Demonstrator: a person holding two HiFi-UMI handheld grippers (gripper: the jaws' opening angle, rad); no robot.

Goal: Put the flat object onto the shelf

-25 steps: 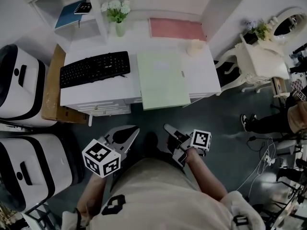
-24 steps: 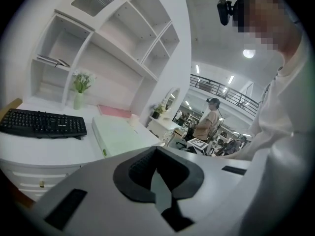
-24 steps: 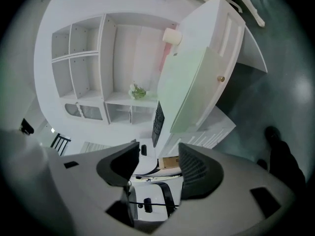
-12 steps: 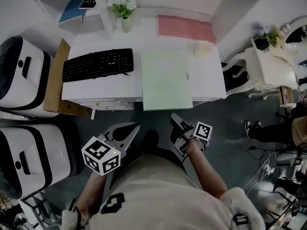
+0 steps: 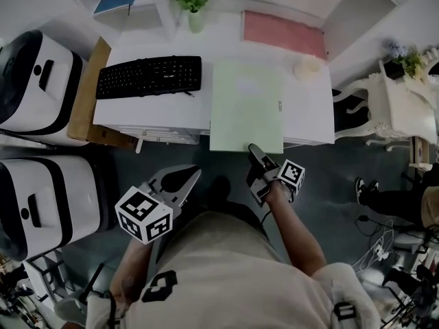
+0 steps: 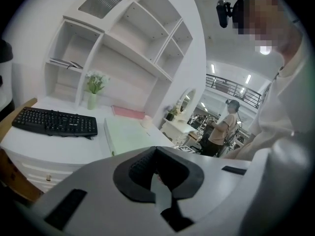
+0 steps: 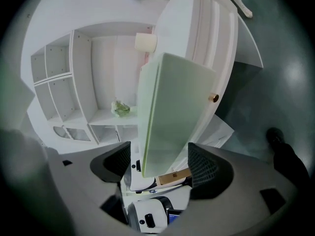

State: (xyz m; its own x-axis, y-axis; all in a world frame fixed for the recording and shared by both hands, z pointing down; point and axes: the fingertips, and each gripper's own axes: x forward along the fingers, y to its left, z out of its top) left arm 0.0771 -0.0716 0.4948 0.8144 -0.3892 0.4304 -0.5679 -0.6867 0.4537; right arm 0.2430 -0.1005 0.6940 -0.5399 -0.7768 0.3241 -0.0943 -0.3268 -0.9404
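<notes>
jaws of right gripper opening, green board between

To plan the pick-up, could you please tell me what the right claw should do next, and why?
Probably close the right claw on the folder. Its jaws have just been opening and stand apart on either side of the folder's near edge, which overhangs the desk, without pressing on it yet.

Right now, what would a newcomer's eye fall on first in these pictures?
The pale green folder overhanging the white desk's front edge draws the eye first. The right gripper, its jaws having just been opening, straddles that near edge without pressing it. A black keyboard lies to the folder's left.
</notes>
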